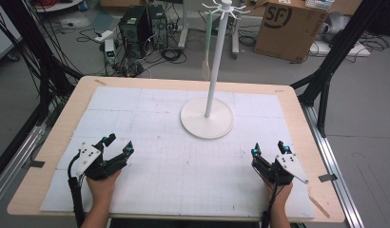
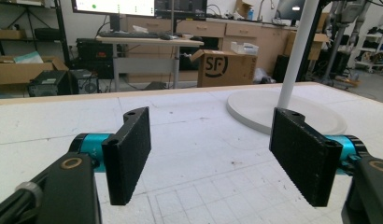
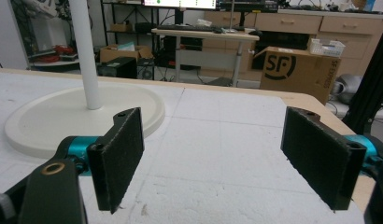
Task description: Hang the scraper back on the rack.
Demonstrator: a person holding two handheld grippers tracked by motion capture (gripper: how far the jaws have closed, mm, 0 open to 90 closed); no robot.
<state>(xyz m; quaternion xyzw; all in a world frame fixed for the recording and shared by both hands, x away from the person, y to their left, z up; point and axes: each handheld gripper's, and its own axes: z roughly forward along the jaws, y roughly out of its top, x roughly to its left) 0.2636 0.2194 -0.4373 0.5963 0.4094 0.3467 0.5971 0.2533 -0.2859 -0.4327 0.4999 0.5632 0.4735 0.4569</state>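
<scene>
The left claw (image 1: 118, 143) and right claw (image 1: 268, 147) are resting low over the desk (image 1: 55, 137), both with jaws spread wide, gripping nothing. The white hanger stand (image 1: 208, 117) is standing upright mid-desk, ahead of and between both claws, well apart.

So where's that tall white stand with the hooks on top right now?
In the high view the white stand sits on the far middle of the table, slightly right of centre, well beyond the left gripper and right gripper, touching neither.
</scene>
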